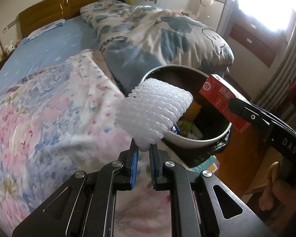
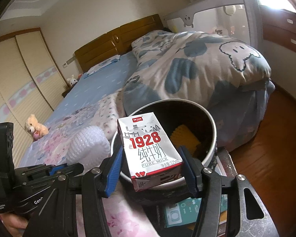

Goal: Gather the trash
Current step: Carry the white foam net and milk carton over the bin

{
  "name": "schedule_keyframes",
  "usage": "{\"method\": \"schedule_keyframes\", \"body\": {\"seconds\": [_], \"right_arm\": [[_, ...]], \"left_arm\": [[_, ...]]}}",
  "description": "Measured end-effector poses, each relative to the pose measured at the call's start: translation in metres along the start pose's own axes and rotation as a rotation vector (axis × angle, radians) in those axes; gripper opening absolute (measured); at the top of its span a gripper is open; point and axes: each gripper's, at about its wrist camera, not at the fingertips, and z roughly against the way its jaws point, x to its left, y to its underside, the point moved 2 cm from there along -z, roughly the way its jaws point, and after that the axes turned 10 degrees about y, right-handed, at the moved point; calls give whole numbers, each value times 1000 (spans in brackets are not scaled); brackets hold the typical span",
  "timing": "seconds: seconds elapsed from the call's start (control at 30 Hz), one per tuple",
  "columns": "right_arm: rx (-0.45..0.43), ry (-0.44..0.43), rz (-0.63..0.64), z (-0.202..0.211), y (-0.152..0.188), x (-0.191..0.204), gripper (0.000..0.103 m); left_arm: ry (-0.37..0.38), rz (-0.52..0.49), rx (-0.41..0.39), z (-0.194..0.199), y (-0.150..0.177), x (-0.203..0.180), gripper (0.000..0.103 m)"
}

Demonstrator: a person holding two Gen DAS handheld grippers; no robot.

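My left gripper is shut on the lower end of a white foam net sleeve, which stands up over the near left rim of a round bin. The bin has a pale rim and a black liner, with a yellow foam piece and other wrappers inside. My right gripper is shut on a small red and white milk carton, held above the bin's near edge. In the left wrist view the carton hangs over the bin's right rim. The foam sleeve shows left of the carton.
A bed with a floral cover lies to the left, a blue-and-cream quilt behind the bin. A plush toy sits on the bed. Wooden floor runs to the right. Books or boxes lie under the bin.
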Motion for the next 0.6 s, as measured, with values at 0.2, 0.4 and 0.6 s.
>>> {"method": "schedule_keyframes", "body": {"seconds": [0.2, 0.4, 0.6], "right_arm": [[-1, 14, -11, -4, -4, -11, 57], [3, 27, -19, -8, -8, -19, 57], [4, 34, -25, -12, -14, -24, 57]], "left_arm": [[3, -16, 11, -12, -9, -9, 10], [2, -33, 17, -20, -15, -17, 10], [-3, -43, 20, -26, -21, -22, 10]]}}
